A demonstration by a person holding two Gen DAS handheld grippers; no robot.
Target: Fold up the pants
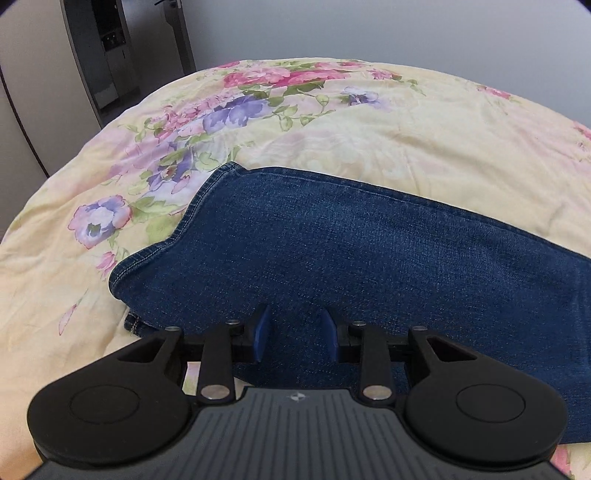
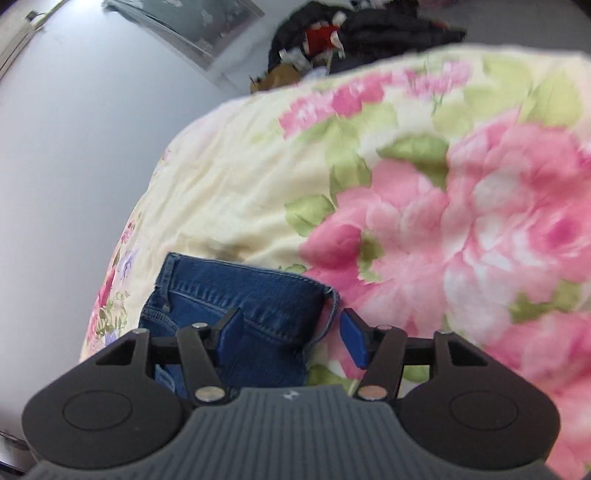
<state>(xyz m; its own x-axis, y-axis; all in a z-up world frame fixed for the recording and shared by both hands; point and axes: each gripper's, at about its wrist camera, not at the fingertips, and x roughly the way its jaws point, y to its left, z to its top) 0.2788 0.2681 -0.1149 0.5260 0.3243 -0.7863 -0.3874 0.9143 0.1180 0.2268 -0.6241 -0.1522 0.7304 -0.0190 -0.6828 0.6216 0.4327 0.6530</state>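
Observation:
Dark blue jeans lie flat on a floral bedspread, with the stitched hem of a leg at the left. My left gripper hovers over the denim near its front edge, its blue pads apart and pinching nothing. In the right wrist view the waistband end of the jeans lies near the bed's edge, and a belt loop sticks out at its right corner. My right gripper stands open above that corner, one pad over the denim and the other over the bedspread.
The bed drops off to grey floor at the left of the right wrist view. A heap of dark clothes and bags lies beyond the bed. A dark cabinet stands by the wall behind the bed in the left wrist view.

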